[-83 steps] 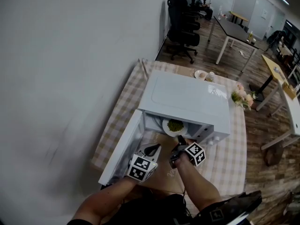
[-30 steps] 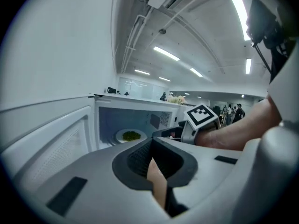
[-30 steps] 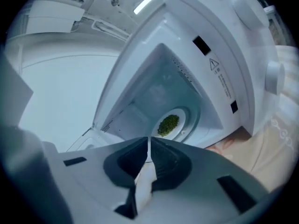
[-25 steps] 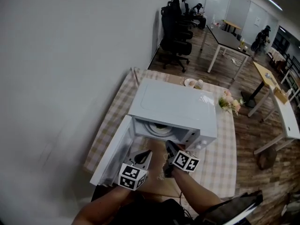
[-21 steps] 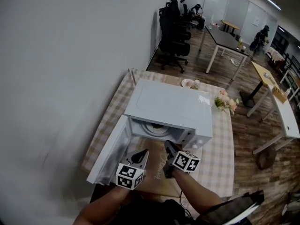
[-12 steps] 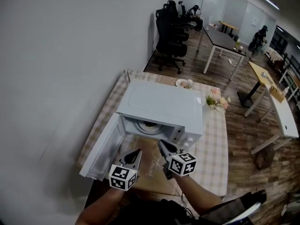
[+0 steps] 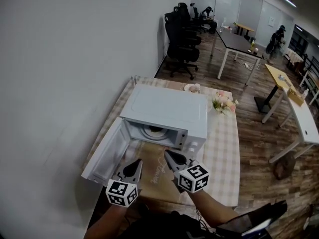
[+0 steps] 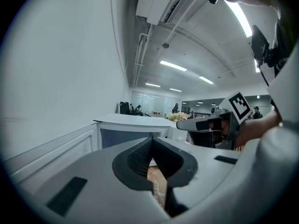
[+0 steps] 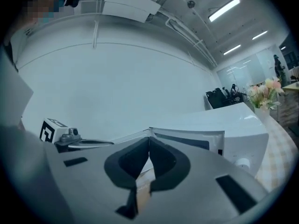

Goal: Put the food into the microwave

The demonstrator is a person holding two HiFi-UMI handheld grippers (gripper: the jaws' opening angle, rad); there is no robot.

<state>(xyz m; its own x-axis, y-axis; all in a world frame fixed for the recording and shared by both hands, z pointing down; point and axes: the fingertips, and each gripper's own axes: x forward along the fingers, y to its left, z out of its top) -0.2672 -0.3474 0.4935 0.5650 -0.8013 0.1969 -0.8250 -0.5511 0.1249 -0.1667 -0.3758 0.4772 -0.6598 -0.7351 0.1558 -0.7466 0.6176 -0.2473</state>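
The white microwave point(image 7: 164, 114) stands on the checked table with its door point(image 7: 105, 152) swung open to the left. Inside the cavity I see the pale rim of a plate point(image 7: 152, 130); the food on it is too dim to make out. Both grippers hover in front of the opening, apart from it and pointing roughly level. My left gripper point(image 7: 133, 166) point(image 8: 150, 138) is shut with nothing in it. My right gripper point(image 7: 169, 156) point(image 9: 149, 139) is shut and empty too. The microwave point(image 8: 133, 124) point(image 9: 205, 127) lies ahead in both gripper views.
A brown sheet with lettering point(image 7: 155, 176) lies on the checked tablecloth point(image 7: 225, 151) in front of the microwave. Flowers point(image 7: 222, 103) and a small cup point(image 7: 191, 88) stand behind it. A bare wall runs along the left. Office chairs point(image 7: 180, 31) and desks point(image 7: 241, 41) fill the room beyond.
Both grippers have drawn back from the microwave's mouth and risen; the right one has rolled. The plate, at the opening over three seconds ago, now sits inside.
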